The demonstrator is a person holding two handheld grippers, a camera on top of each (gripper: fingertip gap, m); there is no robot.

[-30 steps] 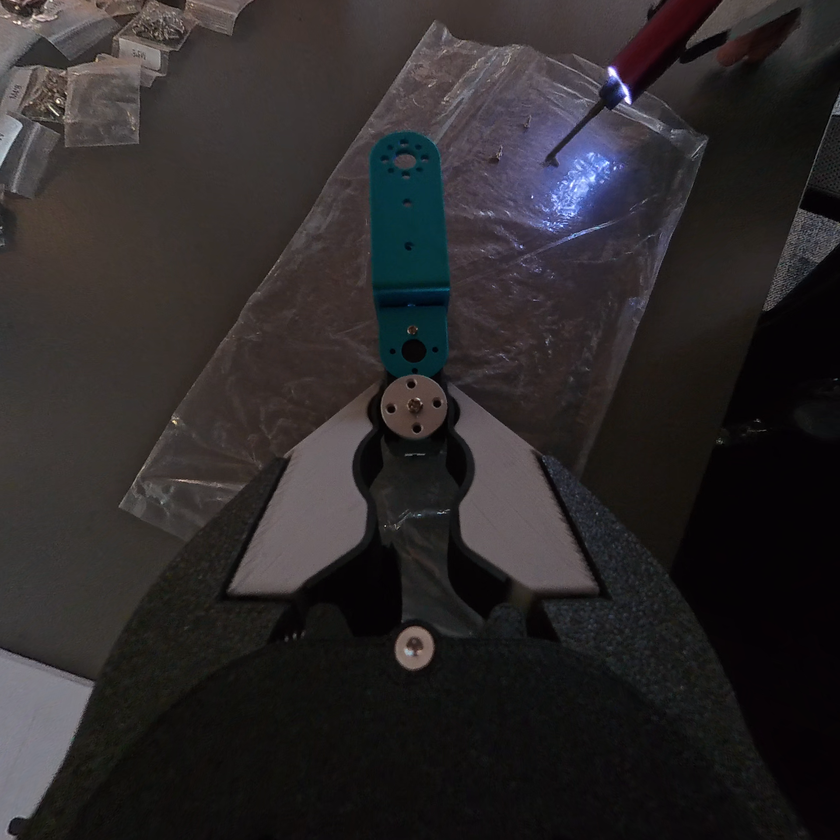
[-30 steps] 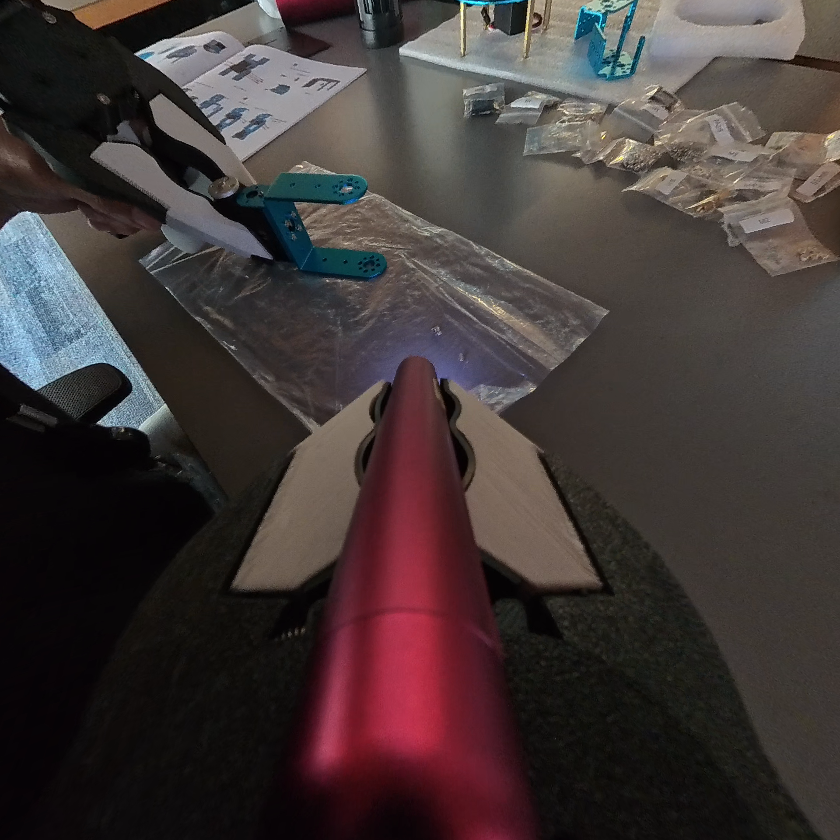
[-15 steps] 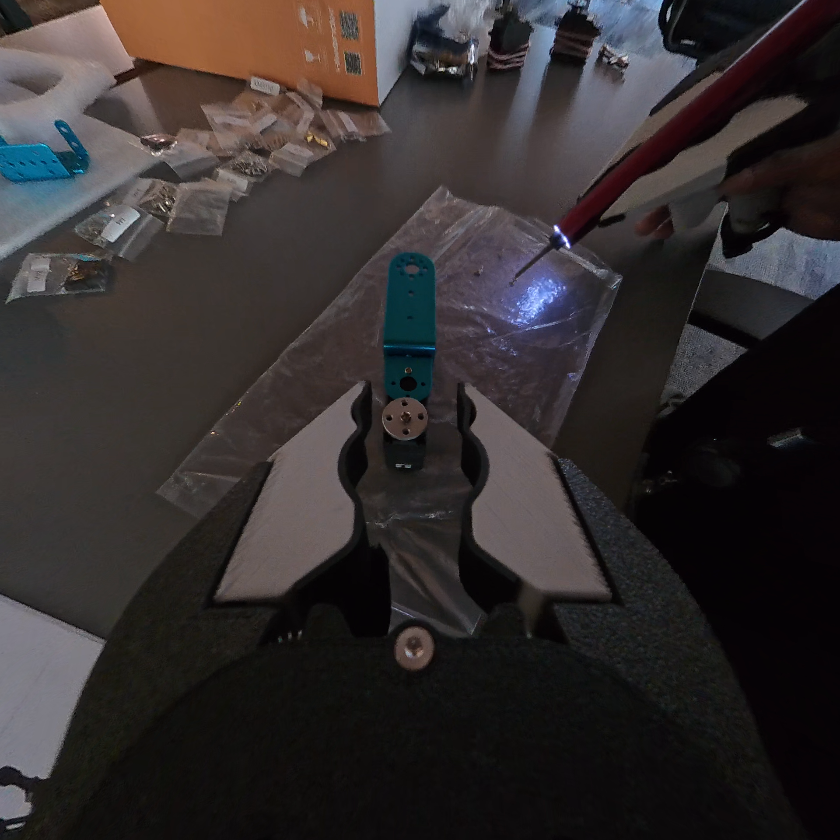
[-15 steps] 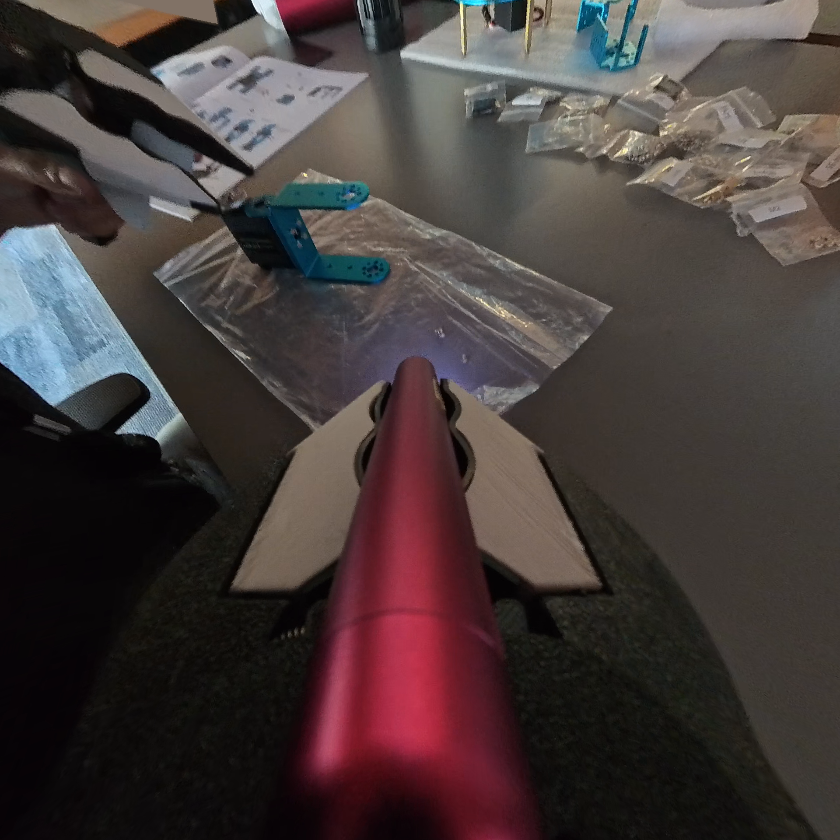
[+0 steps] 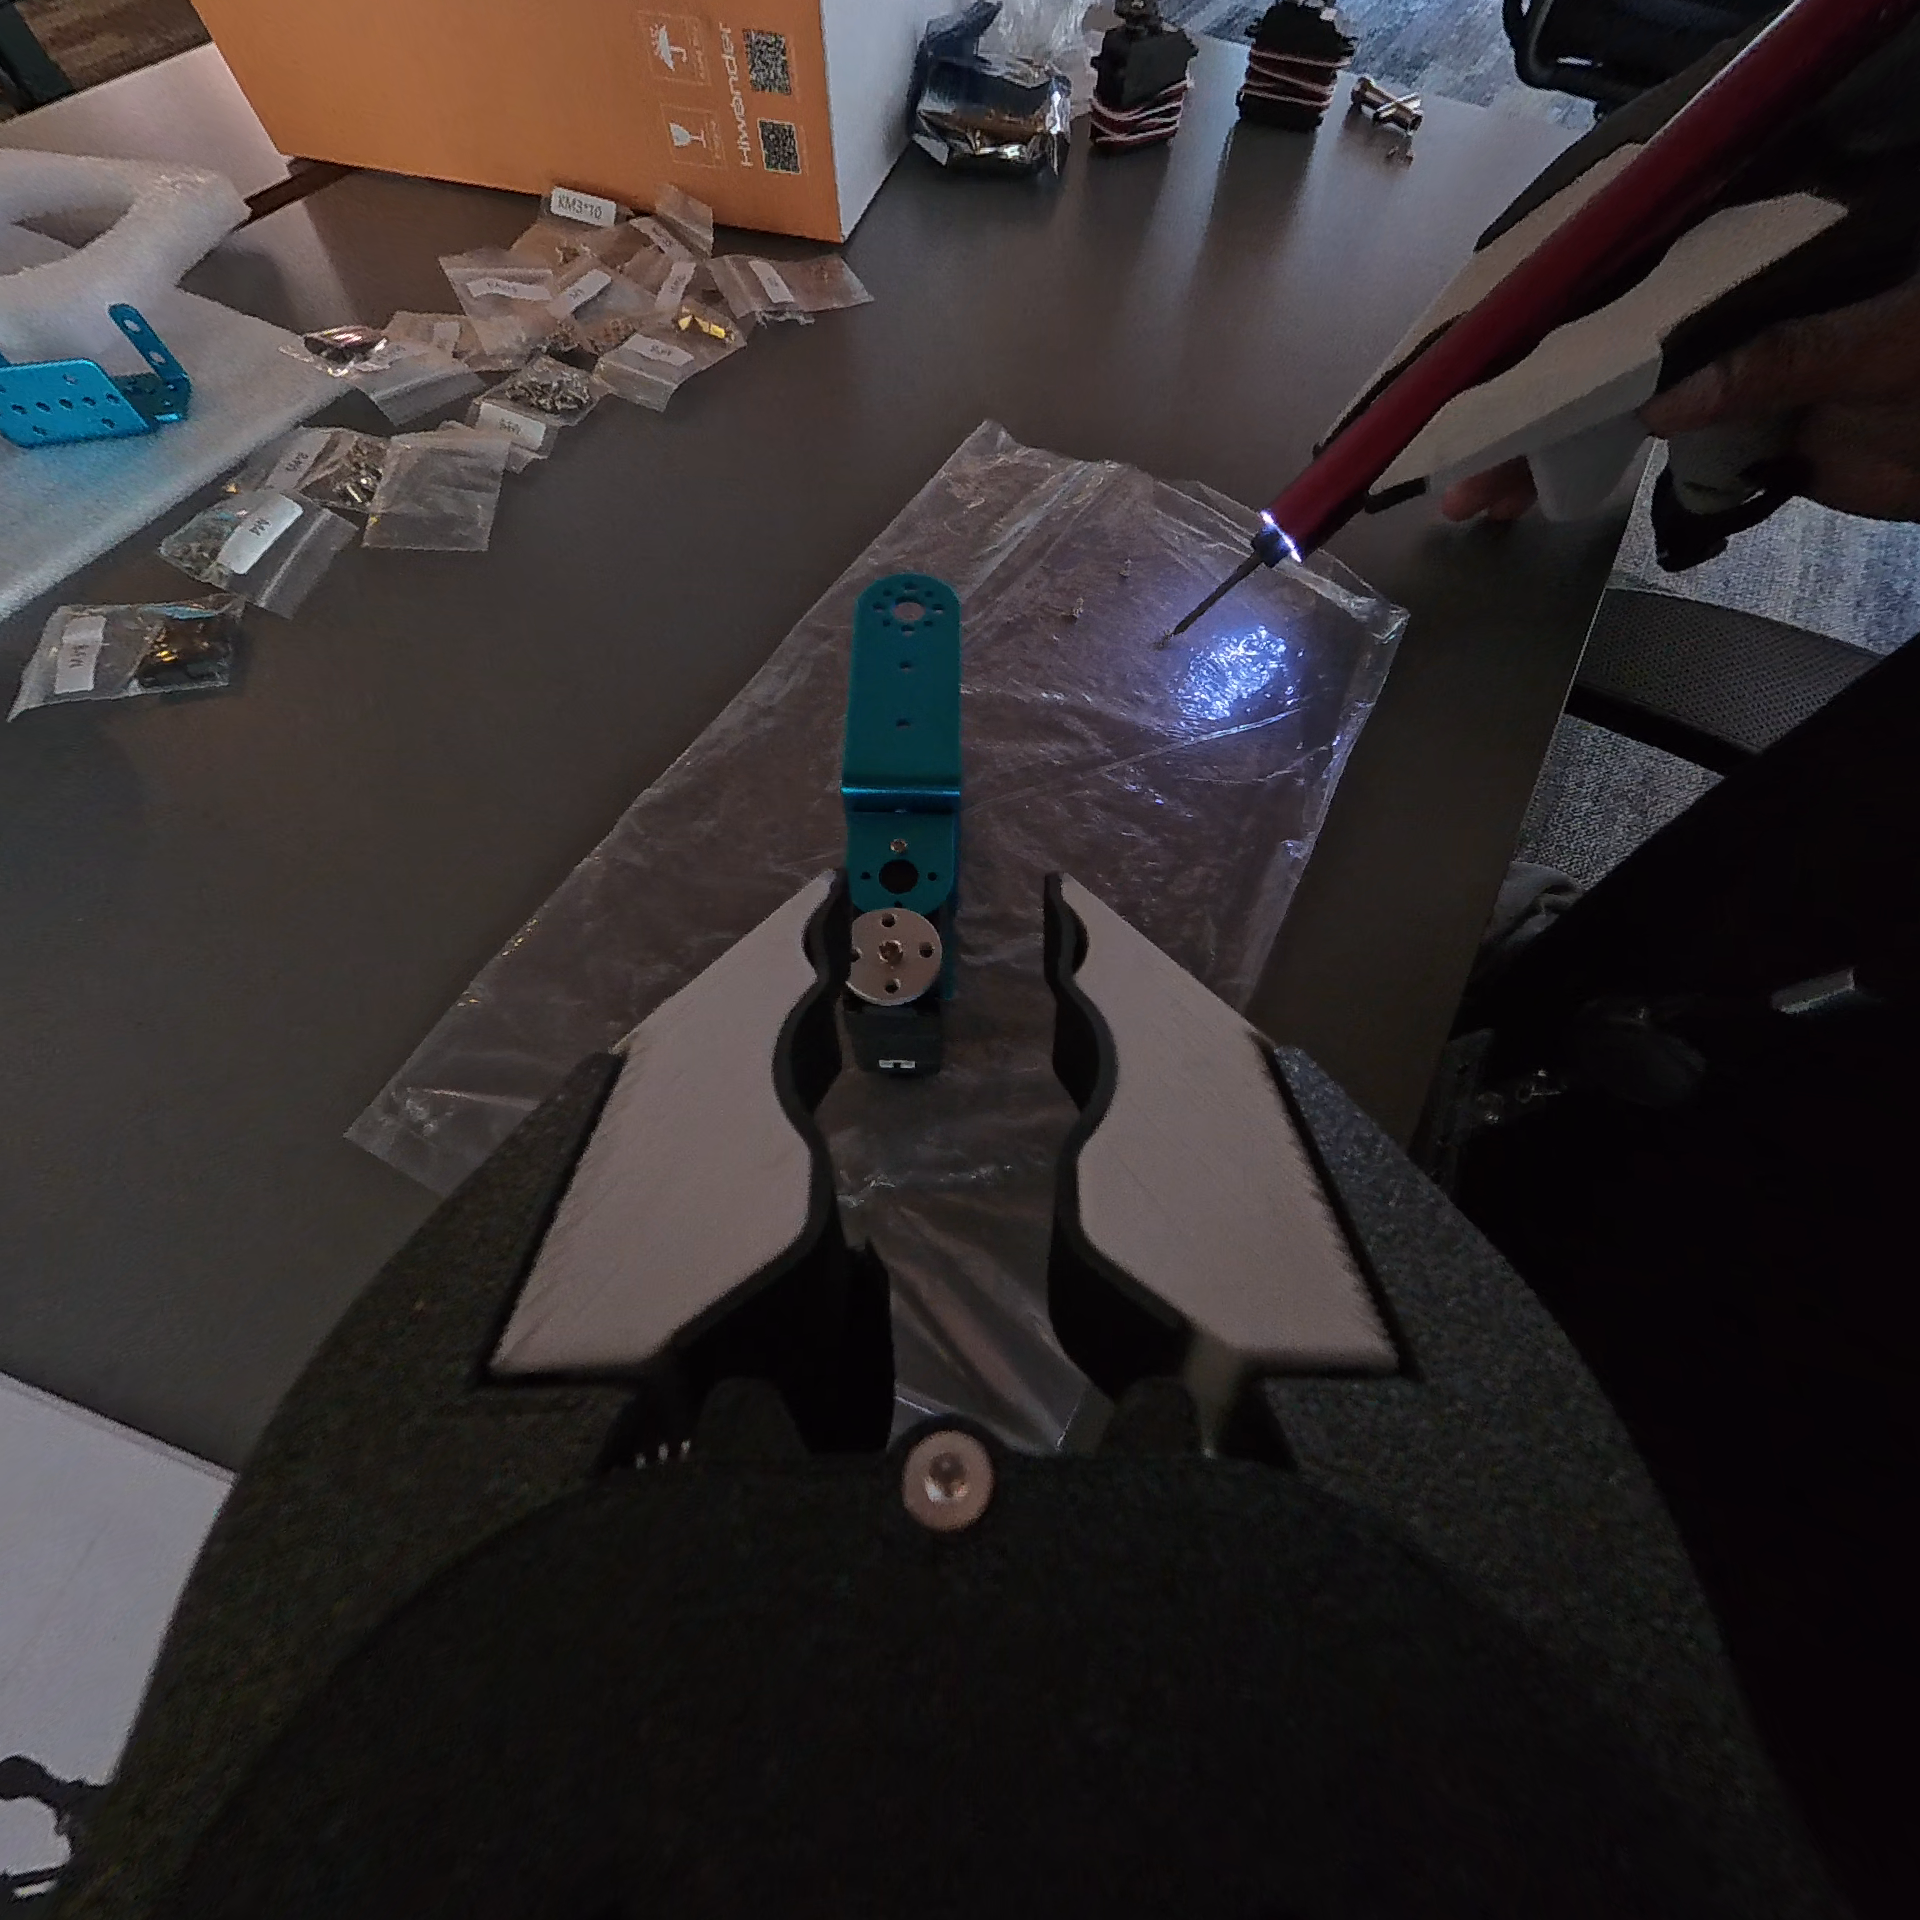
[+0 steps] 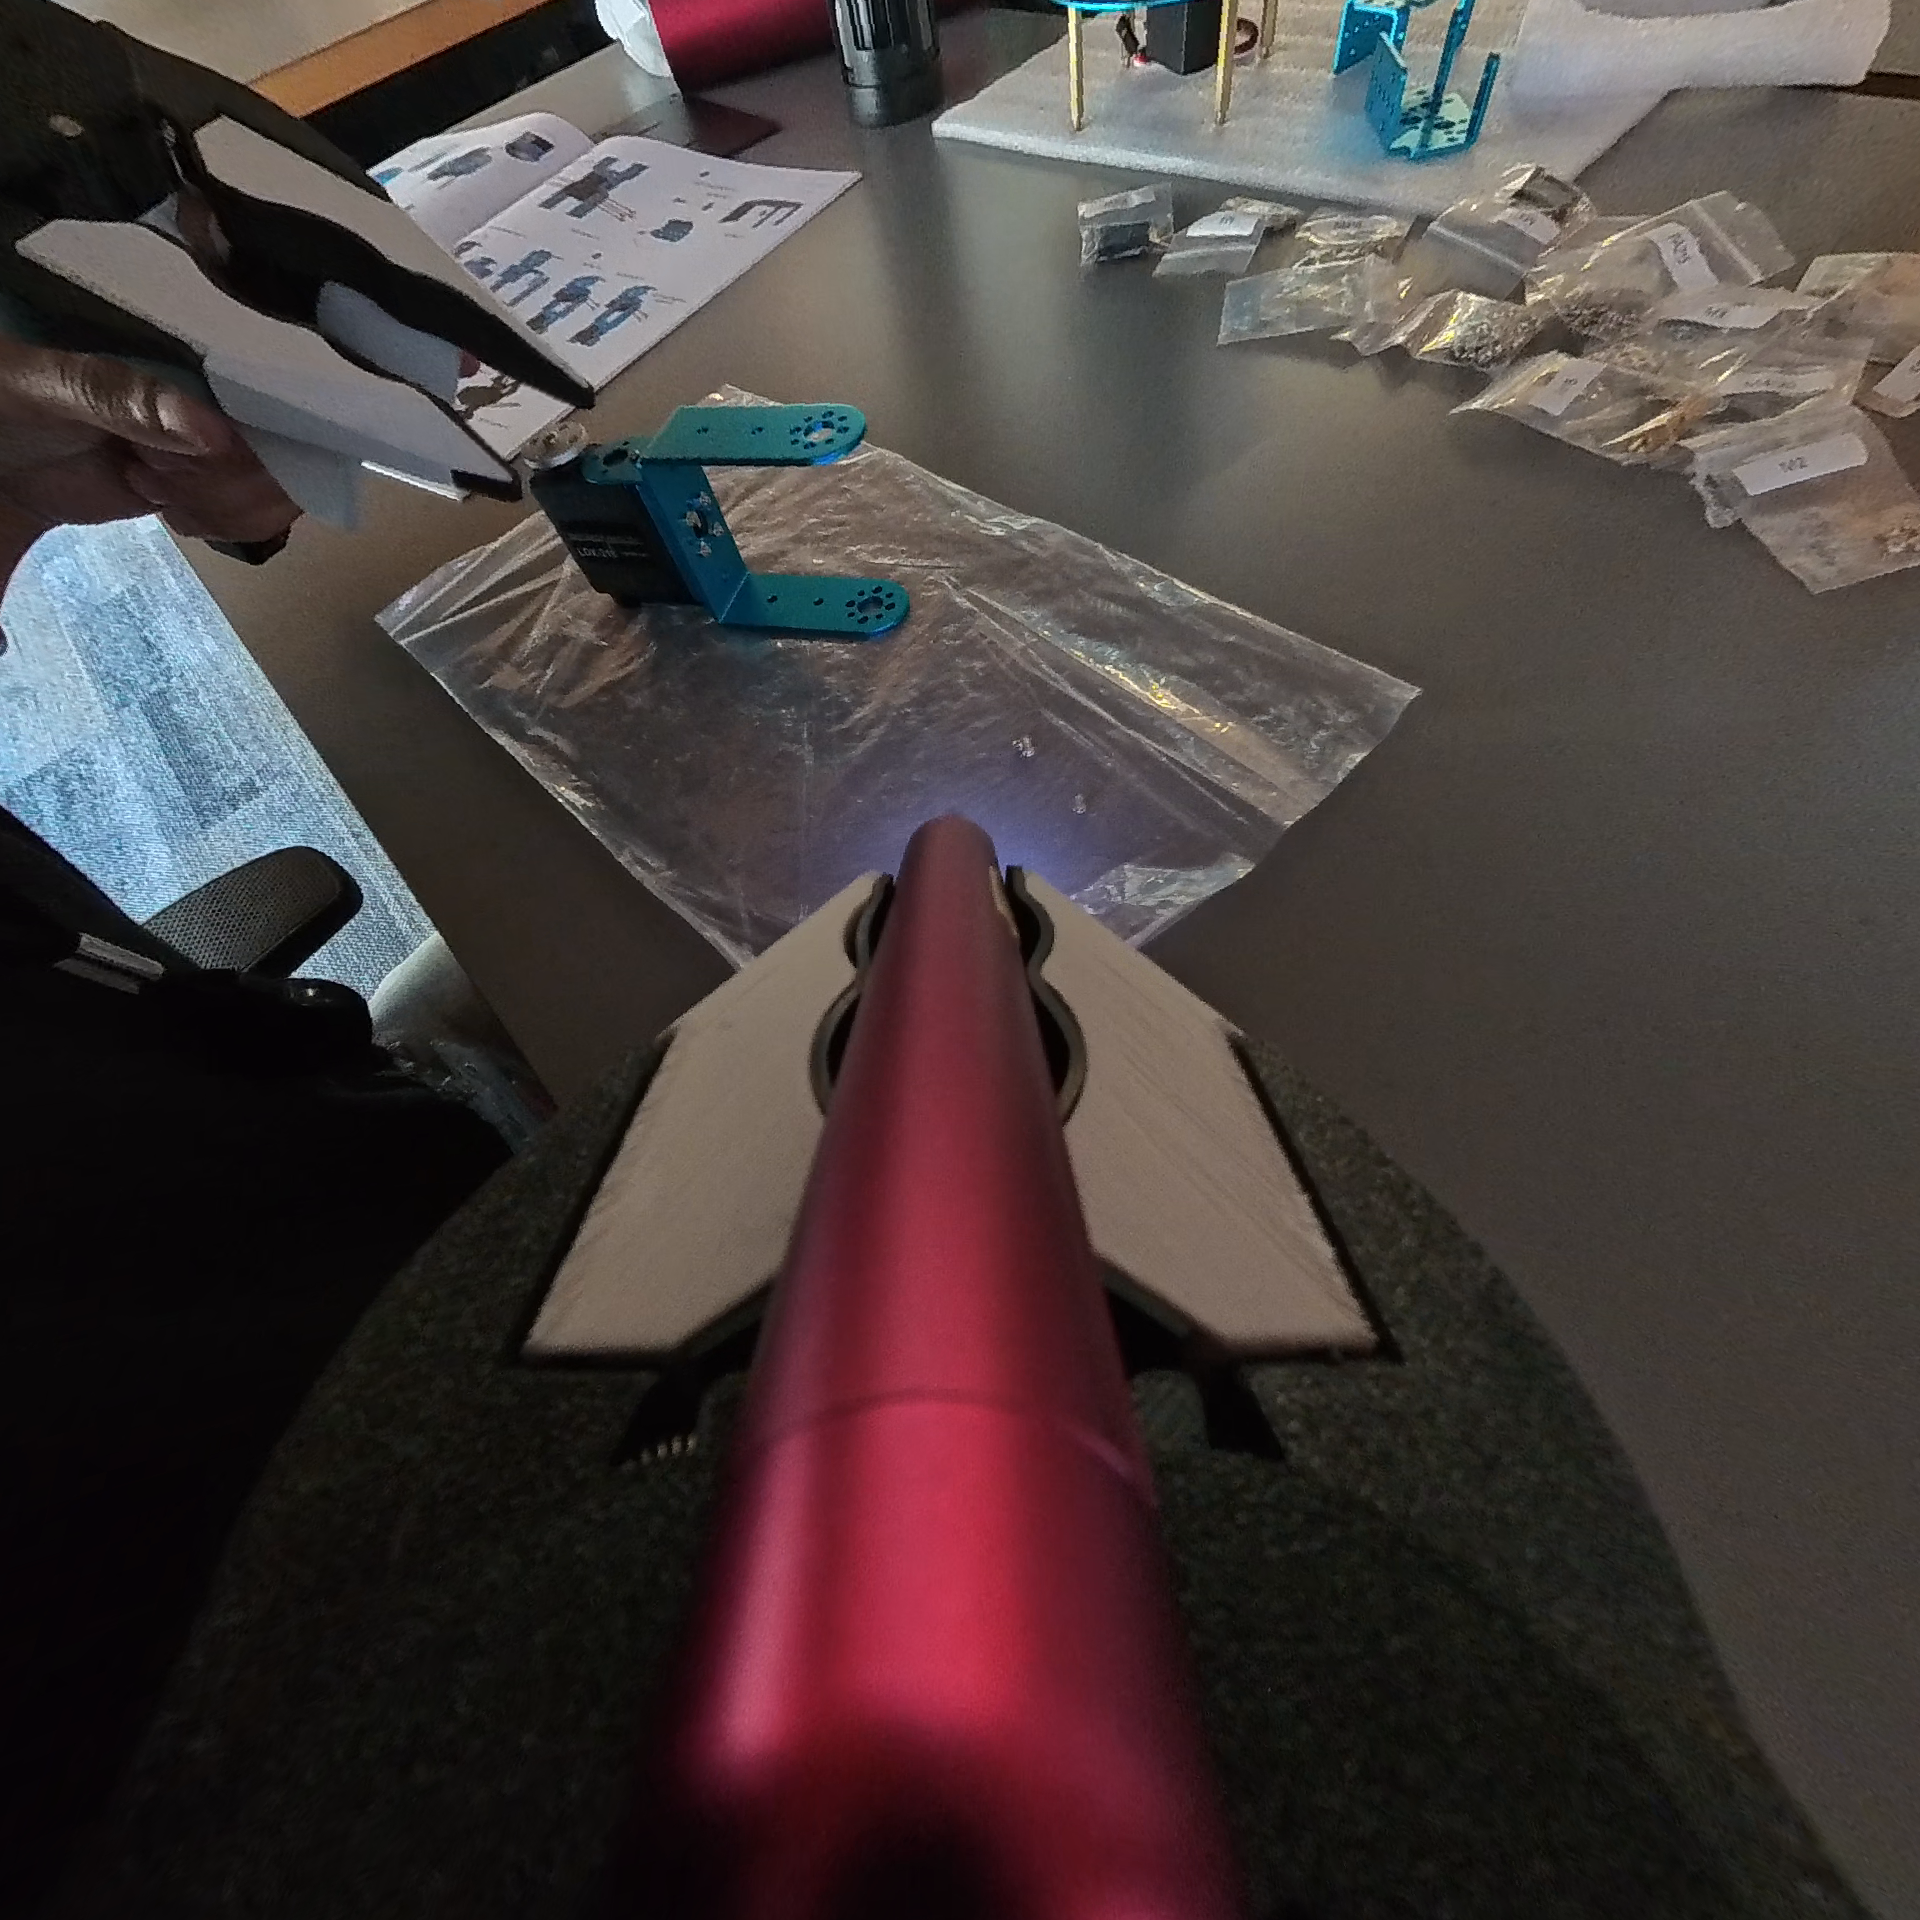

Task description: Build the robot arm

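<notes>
A black servo with a silver horn [image 5: 895, 954] and a teal U bracket [image 5: 902, 717] stands on a clear plastic sheet [image 5: 1091, 790]; it also shows in the right wrist view [image 6: 665, 530]. My left gripper [image 5: 940, 894] is open and empty, just above and behind the servo, not touching it. My right gripper [image 6: 948, 896] is shut on a red electric screwdriver [image 6: 914, 1299]. Its lit tip [image 5: 1184, 625] hovers over the sheet's right part, beside a few tiny screws [image 6: 1023, 745]. The left gripper also shows in the right wrist view [image 6: 520, 436].
Several small bags of hardware [image 5: 499, 353] lie at the left, and also show in the right wrist view [image 6: 1558, 301]. An orange box [image 5: 540, 94], spare servos [image 5: 1132, 83], a manual [image 6: 613, 229], white foam with blue brackets [image 6: 1403, 94] and an office chair [image 6: 249, 914] stand around the grey table [image 5: 312, 831]. The left gripper's tips are roughly 20 cm from the right gripper's.
My left gripper opened, let go of the servo and drew back and up. The servo now stands alone on the sheet. The screwdriver has stayed near the screws.
</notes>
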